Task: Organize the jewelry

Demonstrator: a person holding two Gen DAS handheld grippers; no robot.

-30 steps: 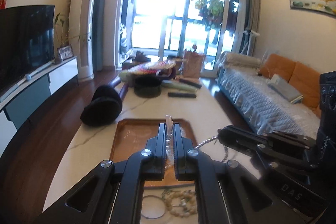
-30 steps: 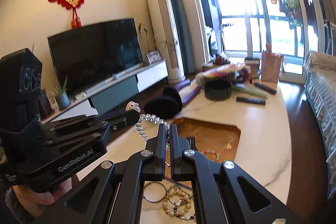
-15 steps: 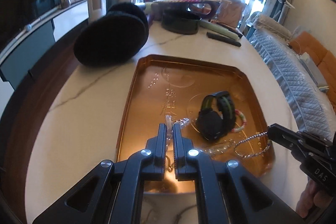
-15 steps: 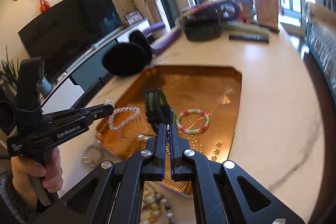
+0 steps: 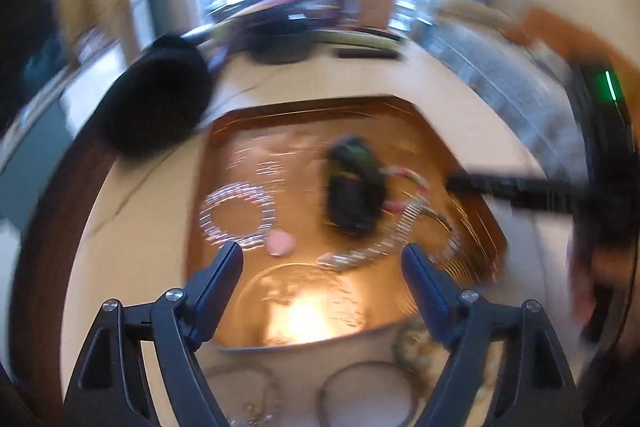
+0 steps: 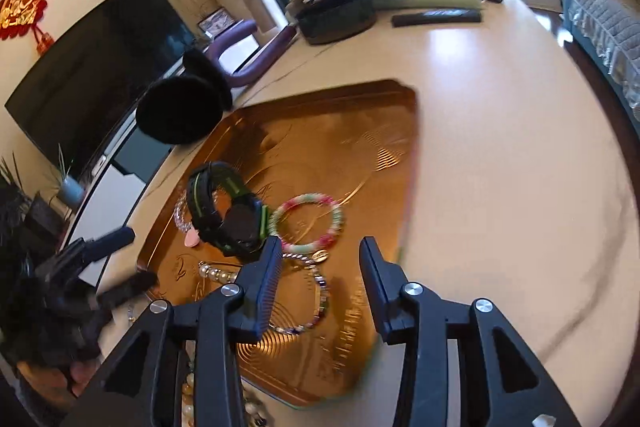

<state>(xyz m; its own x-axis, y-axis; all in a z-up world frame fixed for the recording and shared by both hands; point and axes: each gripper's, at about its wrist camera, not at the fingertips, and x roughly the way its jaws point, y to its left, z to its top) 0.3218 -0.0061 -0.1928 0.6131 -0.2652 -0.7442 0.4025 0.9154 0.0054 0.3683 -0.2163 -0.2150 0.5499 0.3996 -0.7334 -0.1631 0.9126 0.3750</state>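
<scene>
Both grippers hang over the copper tray (image 6: 360, 131), jaws opening, nothing pinched. The left gripper (image 5: 322, 259) spreads wide above a clear bead bracelet (image 5: 238, 215) with a pink charm (image 5: 281, 244), lying loose on the tray floor. The right gripper (image 6: 318, 261) parts more narrowly over a thin beaded chain (image 6: 316, 303), just below the pink-and-green bracelet (image 6: 308, 223) and the black watch (image 6: 228, 211). Pieces look spread apart, probably so none tangle. More beads (image 6: 192, 387) wait on the table beside the tray's near edge.
</scene>
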